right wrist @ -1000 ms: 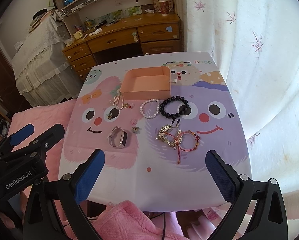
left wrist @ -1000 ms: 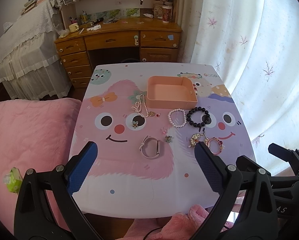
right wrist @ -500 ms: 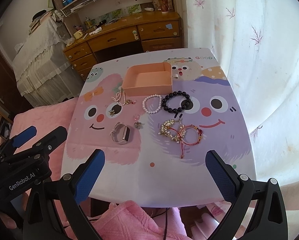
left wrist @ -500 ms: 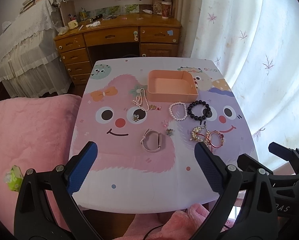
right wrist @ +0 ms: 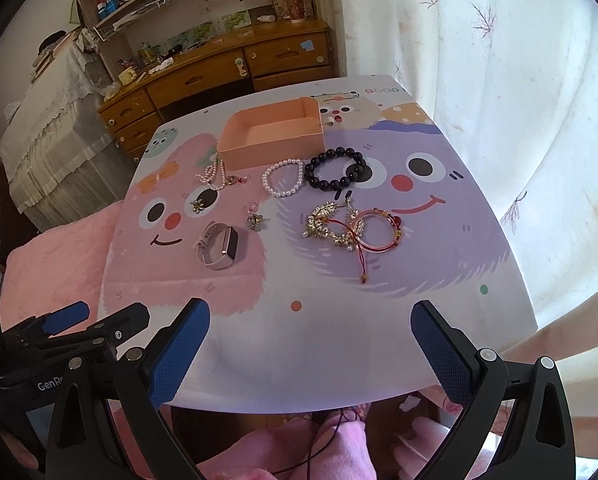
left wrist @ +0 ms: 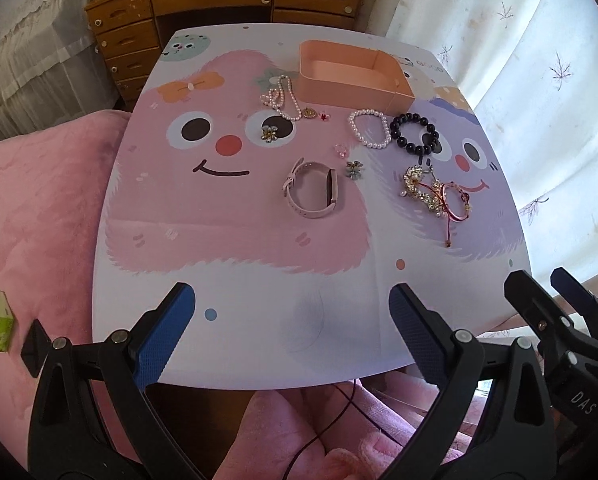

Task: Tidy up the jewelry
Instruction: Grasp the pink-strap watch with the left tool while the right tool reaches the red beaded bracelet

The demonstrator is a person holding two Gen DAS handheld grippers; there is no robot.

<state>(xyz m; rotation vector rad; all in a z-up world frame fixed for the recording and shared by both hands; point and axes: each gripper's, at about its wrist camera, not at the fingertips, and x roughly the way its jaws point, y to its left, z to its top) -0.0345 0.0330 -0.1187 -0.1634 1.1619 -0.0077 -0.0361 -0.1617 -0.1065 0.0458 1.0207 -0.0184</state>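
One pink tray [right wrist: 273, 140] at table [right wrist: 339, 340] far edge, nothing inside. Jewelry incl. pearl bracelet [right wrist: 283, 178] lies just in front. I hold L gripper [left wrist: 291, 336] and R gripper [right wrist: 311, 348] w/ fingers apart, empty.

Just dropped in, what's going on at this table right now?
A person holds a two-finger claw in each hand over the near edge of the cartoon-print table. The left claw and right claw are both open and hold nothing. The peach tray at the far side looks empty. All the jewelry lies loose on the table: pearl bracelet, black bead bracelet, pink watch, red cord bangles.
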